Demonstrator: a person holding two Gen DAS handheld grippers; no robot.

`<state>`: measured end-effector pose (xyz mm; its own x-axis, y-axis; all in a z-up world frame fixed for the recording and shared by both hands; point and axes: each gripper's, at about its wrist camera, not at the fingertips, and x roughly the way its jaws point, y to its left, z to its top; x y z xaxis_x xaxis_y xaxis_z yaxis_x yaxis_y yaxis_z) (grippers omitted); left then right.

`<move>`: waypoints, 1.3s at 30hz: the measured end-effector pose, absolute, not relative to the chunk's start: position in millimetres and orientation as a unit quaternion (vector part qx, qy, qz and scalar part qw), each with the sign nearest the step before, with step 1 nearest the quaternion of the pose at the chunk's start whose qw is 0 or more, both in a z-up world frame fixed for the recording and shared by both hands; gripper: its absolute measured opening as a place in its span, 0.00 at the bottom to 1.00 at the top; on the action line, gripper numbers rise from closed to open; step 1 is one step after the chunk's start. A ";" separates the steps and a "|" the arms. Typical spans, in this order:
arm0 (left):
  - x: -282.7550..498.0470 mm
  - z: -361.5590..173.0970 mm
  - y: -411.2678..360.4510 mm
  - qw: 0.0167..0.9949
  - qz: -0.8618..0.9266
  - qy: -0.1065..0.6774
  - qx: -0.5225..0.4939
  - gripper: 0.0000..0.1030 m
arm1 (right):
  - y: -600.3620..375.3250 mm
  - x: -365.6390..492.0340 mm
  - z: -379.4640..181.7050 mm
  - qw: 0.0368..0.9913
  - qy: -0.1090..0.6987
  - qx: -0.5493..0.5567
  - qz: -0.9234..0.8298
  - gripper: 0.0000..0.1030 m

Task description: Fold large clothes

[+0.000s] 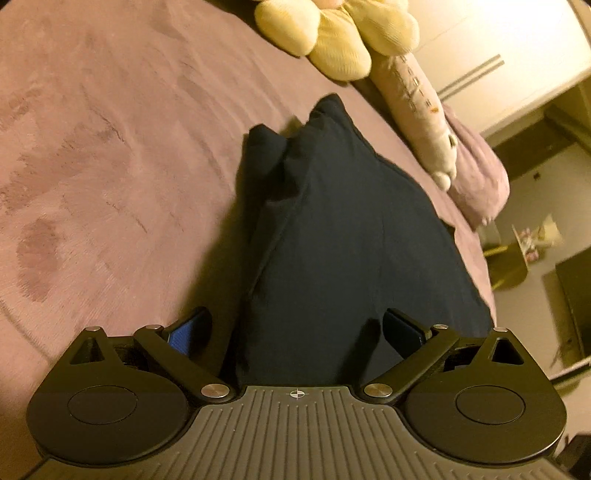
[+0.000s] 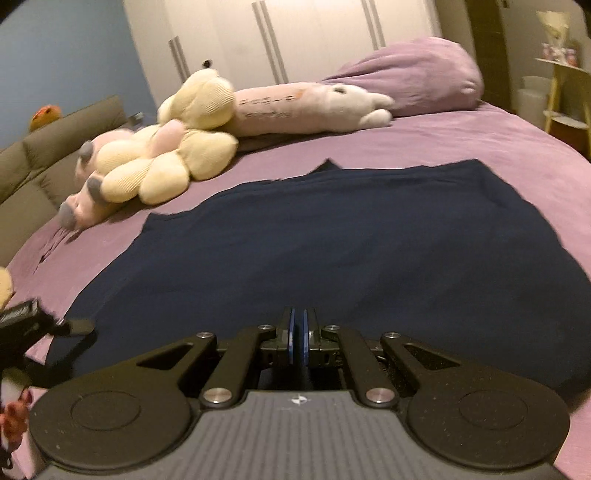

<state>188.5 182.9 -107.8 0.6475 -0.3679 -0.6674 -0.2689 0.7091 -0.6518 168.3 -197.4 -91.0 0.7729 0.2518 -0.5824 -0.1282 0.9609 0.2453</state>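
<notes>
A dark navy garment [image 1: 351, 236] lies on a purple bed cover [image 1: 110, 155]. In the left wrist view it runs away from me as a long folded shape. My left gripper [image 1: 297, 328] is open, its fingers spread on either side of the garment's near end, holding nothing. In the right wrist view the garment [image 2: 295, 251] lies spread flat and wide. My right gripper [image 2: 297, 332] hovers over its near edge with its blue pads almost together; nothing shows between them. The other gripper's tip [image 2: 74, 326] shows at the far left.
Plush toys lie at the bed's far side: a cream one [image 2: 177, 158] and a long pink-white one [image 2: 314, 107]. A purple pillow [image 2: 413, 74] lies behind them. White wardrobe doors [image 2: 314, 33] stand beyond; a grey headboard [image 2: 44, 162] is at the left.
</notes>
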 end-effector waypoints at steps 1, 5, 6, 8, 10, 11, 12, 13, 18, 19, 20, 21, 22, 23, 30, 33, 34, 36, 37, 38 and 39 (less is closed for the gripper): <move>192.3 -106.9 182.6 0.825 -0.029 0.418 -0.380 0.92 | -192.4 168.8 -93.0 0.936 0.325 0.089 0.105 0.03; 205.2 -107.4 181.1 0.819 -0.031 0.426 -0.384 0.77 | -179.2 171.6 -100.8 0.934 0.336 0.068 0.096 0.04; 207.0 -107.2 180.1 0.820 -0.032 0.426 -0.380 0.77 | -178.6 172.3 -102.2 0.934 0.338 0.067 0.095 0.04; 210.6 -106.0 177.6 0.825 -0.034 0.427 -0.370 0.76 | -179.0 173.1 -103.5 0.933 0.340 0.066 0.093 0.04; 209.1 -106.8 177.1 0.825 -0.036 0.427 -0.369 0.76 | -177.6 174.4 -103.3 0.933 0.344 0.060 0.090 0.04; 209.5 -107.7 177.9 0.824 -0.038 0.427 -0.371 0.76 | -176.0 174.1 -103.1 0.933 0.345 0.056 0.088 0.04; 209.9 -108.3 178.7 0.824 -0.040 0.426 -0.372 0.77 | -174.5 173.5 -103.2 0.933 0.346 0.051 0.086 0.04; 210.6 -109.4 179.4 0.823 -0.042 0.425 -0.376 0.78 | -173.0 173.0 -103.4 0.933 0.347 0.047 0.084 0.04; 213.7 -111.9 180.4 0.824 -0.049 0.422 -0.376 0.85 | -164.0 171.4 -102.3 0.934 0.349 0.023 0.073 0.04; 215.5 -112.0 179.8 0.823 -0.050 0.423 -0.375 0.86 | -161.0 170.9 -101.9 0.935 0.348 0.011 0.072 0.04; 216.1 -111.6 179.3 0.823 -0.052 0.422 -0.377 0.86 | -158.2 170.1 -100.6 0.936 0.346 -0.002 0.071 0.04; 217.0 -112.1 180.3 0.822 -0.054 0.421 -0.380 0.86 | -155.5 168.5 -99.1 0.936 0.343 -0.013 0.071 0.04; 217.3 -112.8 182.3 0.819 -0.056 0.420 -0.386 0.85 | -154.0 167.2 -96.8 0.937 0.341 -0.021 0.070 0.04; 217.2 -113.1 184.0 0.818 -0.058 0.419 -0.390 0.80 | -153.0 165.1 -93.7 0.938 0.337 -0.023 0.071 0.04; 213.2 -113.5 194.7 0.802 -0.073 0.417 -0.421 0.50 | -153.0 163.3 -86.7 0.943 0.326 -0.012 0.072 0.04; 211.6 -104.8 193.9 0.803 -0.082 0.408 -0.426 0.42 | -153.3 165.8 -87.6 0.944 0.324 -0.007 0.068 0.04; 211.2 -100.8 193.9 0.802 -0.086 0.405 -0.430 0.42 | -153.1 167.4 -90.4 0.944 0.325 -0.013 0.064 0.04; 211.7 -92.0 192.5 0.802 -0.095 0.397 -0.437 0.40 | -152.4 172.4 -100.8 0.940 0.337 -0.025 0.055 0.04; 211.3 -87.5 191.4 0.803 -0.096 0.394 -0.436 0.40 | -152.5 176.0 -106.0 0.936 0.346 -0.025 0.056 0.04; 211.0 -82.6 190.3 0.806 -0.097 0.391 -0.434 0.39 | -152.1 179.1 -107.1 0.933 0.353 -0.026 0.057 0.04; 210.9 -77.4 189.3 0.808 -0.100 0.387 -0.432 0.39 | -151.4 181.3 -103.7 0.932 0.358 -0.026 0.059 0.04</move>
<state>210.9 189.3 -77.4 0.6804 -0.4958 -0.5397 -0.1733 0.6066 -0.7759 181.3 -151.4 -103.7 0.7370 0.0909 -0.6698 -0.1282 0.9917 -0.0065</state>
